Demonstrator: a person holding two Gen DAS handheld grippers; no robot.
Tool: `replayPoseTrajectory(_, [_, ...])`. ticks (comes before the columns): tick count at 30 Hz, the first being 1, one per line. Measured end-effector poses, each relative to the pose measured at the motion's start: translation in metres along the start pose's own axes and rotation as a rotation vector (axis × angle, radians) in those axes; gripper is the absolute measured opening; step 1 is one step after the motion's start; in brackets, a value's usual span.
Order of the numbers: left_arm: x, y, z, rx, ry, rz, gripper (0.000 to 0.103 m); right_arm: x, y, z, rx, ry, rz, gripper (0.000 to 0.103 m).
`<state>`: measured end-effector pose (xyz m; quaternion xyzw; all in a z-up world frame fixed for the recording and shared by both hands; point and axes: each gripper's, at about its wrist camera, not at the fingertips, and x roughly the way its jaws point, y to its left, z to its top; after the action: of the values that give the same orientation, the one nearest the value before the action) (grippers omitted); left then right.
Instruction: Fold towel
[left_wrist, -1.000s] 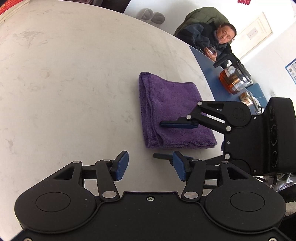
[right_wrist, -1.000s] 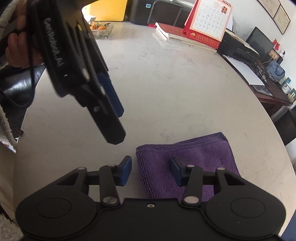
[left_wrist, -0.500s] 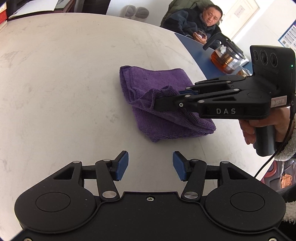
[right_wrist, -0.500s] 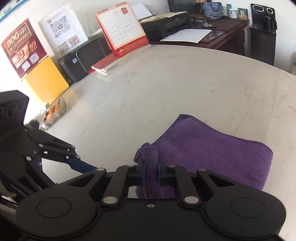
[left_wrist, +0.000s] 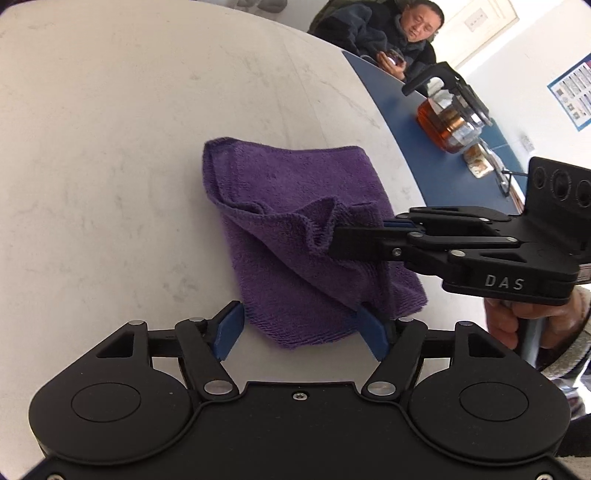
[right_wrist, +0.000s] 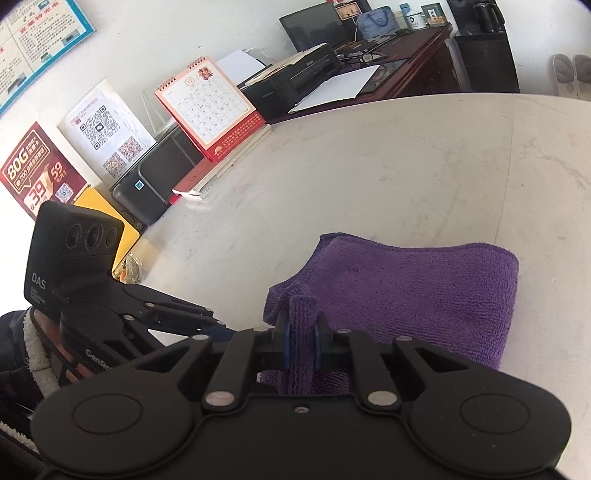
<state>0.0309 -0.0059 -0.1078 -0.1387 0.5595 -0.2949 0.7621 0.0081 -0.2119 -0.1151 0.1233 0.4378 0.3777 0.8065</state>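
Observation:
A folded purple towel (left_wrist: 295, 236) lies on the pale marble table (left_wrist: 110, 166). My right gripper (right_wrist: 301, 336) is shut on a pinched-up fold of the towel's top layer, lifting it slightly; from the left wrist view it comes in from the right, its fingertips (left_wrist: 340, 240) buried in the raised cloth. My left gripper (left_wrist: 301, 328) is open, its blue pads (left_wrist: 229, 328) straddling the towel's near corner, which lies between them. In the right wrist view the towel (right_wrist: 424, 288) spreads out ahead and to the right, and the left gripper (right_wrist: 192, 325) sits low at the left.
A person (left_wrist: 399, 37) sits beyond the table's far edge next to a blue surface (left_wrist: 399, 110) with a glass teapot (left_wrist: 447, 118). A desk calendar (right_wrist: 210, 107), books and printers stand along the table's far side in the right wrist view. A hand (left_wrist: 517, 325) holds the right gripper's handle.
My left gripper has moved forward until its open pads flank the towel's near corner. The right gripper stays shut on the fold and has lifted it a little more.

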Motion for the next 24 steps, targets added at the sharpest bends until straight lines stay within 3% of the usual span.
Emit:
replayPoseTrajectory(9, [-0.024, -0.016, -0.008, 0.011, -0.020, -0.170, 0.068, 0.012, -0.010, -0.002, 0.038, -0.005, 0.008, 0.011])
replayPoseTrajectory(12, [-0.030, -0.020, -0.014, 0.023, -0.019, -0.131, 0.068, 0.013, -0.010, 0.000, 0.042, -0.005, 0.007, 0.011])
replayPoseTrajectory(18, [-0.015, -0.011, -0.016, 0.031, 0.038, 0.024, 0.068, 0.016, -0.009, 0.006, 0.049, -0.007, 0.004, 0.011])
replayPoseTrajectory(24, [-0.008, -0.013, -0.012, 0.051, 0.037, 0.041, 0.068, 0.019, -0.009, 0.012, 0.055, -0.008, 0.002, 0.011])
